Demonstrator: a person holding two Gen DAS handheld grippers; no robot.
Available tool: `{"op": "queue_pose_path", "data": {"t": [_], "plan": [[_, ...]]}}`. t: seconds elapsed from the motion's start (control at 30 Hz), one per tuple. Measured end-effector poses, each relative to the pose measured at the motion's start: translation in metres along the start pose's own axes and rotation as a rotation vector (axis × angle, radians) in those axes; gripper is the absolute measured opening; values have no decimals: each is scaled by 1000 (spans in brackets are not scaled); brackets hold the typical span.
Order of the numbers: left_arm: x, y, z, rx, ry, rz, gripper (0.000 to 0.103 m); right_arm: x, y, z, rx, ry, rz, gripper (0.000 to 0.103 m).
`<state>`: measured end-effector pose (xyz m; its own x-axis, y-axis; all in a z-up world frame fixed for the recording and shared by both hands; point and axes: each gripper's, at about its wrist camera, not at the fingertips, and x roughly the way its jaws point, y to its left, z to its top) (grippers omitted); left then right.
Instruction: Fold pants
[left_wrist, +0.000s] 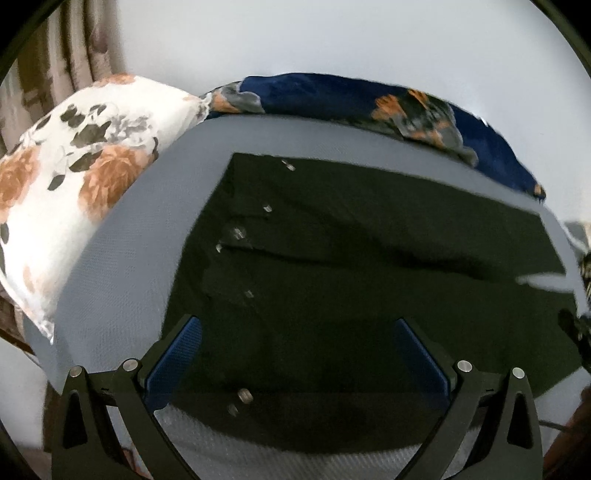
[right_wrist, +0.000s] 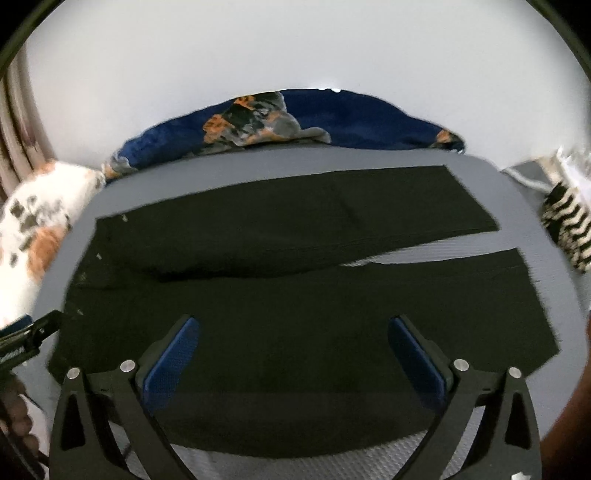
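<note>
Beneath each wide-open hand-held gripper, left (left_wrist: 297, 354) and right (right_wrist: 293, 350), flat black pants (right_wrist: 258, 295).

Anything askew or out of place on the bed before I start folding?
Nothing stands out. The dark pants lie flat on the grey sheet, legs slightly apart near the cuffs. Both the left gripper and right gripper are open.

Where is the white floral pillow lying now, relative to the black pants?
The white floral pillow lies at the left of both views, beside the waistband end of the black pants, next to the dark blue blanket.
</note>
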<state>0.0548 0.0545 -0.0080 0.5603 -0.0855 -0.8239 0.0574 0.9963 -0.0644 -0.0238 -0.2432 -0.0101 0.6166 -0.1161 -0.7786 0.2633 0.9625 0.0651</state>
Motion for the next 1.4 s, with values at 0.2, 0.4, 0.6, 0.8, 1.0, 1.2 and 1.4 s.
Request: {"op": "queue_pose_path", "data": {"t": [0.2,0.4,0.6,0.8,1.0,1.2,1.4], "plan": [[17,58,51,-96,-12,-31,101,17,-11,33,107,-25,183,103],[49,99,95,-133,-9,-92,89,45,7,69,59,-6,225,103],[98,124,130,-210,60,-297,84,79,18,96,120,38,268,103],[159,147,155,-357,193,-510,63,110,31,109,146,104,286,103],[196,153,167,-364,243,-533,59,131,43,115,126,135,276,103],[227,153,174,-402,283,-619,42,152,52,118,112,170,251,103],[238,140,182,-376,300,-720,36,170,60,121,89,186,250,103]]}}
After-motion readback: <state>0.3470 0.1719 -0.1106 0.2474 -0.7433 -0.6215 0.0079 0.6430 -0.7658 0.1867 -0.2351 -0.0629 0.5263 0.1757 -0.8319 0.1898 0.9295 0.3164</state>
